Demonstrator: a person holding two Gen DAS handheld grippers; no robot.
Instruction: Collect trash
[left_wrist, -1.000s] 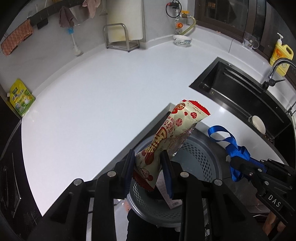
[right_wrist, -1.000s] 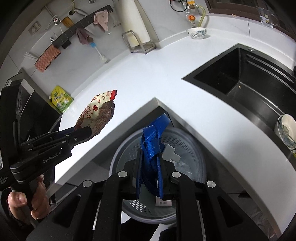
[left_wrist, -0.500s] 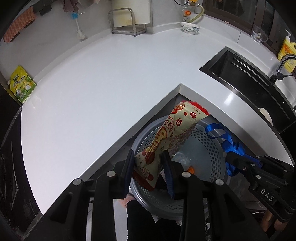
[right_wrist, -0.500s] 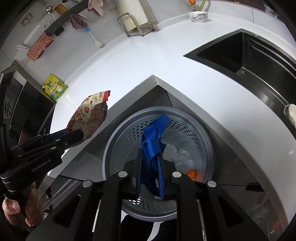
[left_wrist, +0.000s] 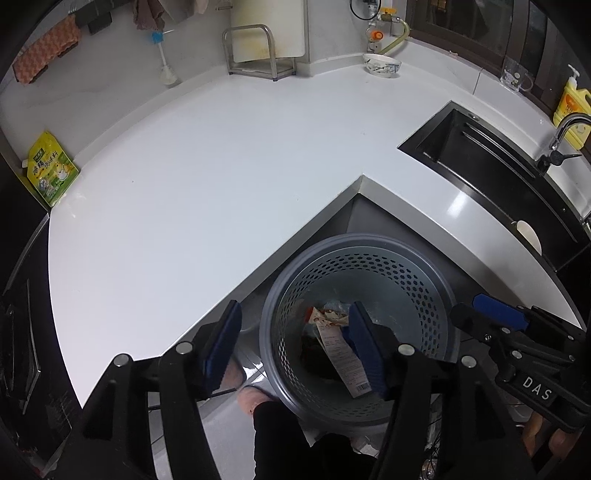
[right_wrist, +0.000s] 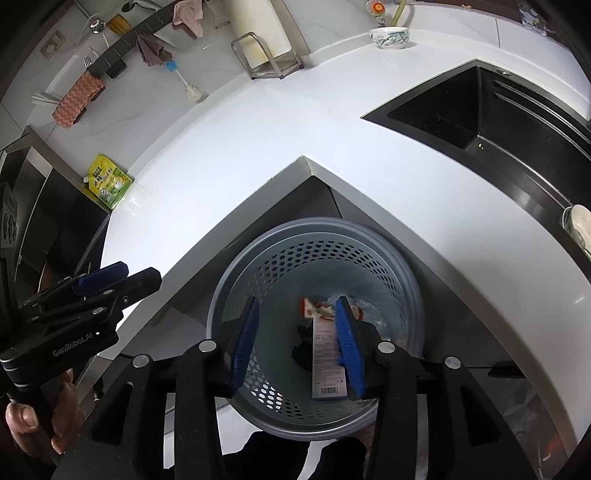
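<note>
A grey perforated trash basket (left_wrist: 413, 273) stands on the floor under the inner corner of the white counter (left_wrist: 207, 192); it also shows in the right wrist view (right_wrist: 373, 236). Trash lies at its bottom: a white paper slip with a barcode (left_wrist: 341, 356) (right_wrist: 327, 363) and a red and white snack wrapper (left_wrist: 325, 314) (right_wrist: 314, 308). My left gripper (left_wrist: 295, 343) is open and empty above the basket's left rim. My right gripper (right_wrist: 295, 338) is open and empty over the basket's mouth. The blue strap is not visible.
A yellow-green pouch (left_wrist: 50, 170) lies at the counter's left end. A black sink (left_wrist: 491, 166) with a tap is at the right. A bowl (left_wrist: 381, 65), a metal rack (left_wrist: 251, 51) and a dish brush (left_wrist: 164, 62) stand along the back wall. A yellow soap bottle (left_wrist: 570, 107) is far right.
Both grippers opened. The snack wrapper left my left gripper and the blue strap left my right gripper; the wrapper now lies in the basket. Both grippers moved over the basket.
</note>
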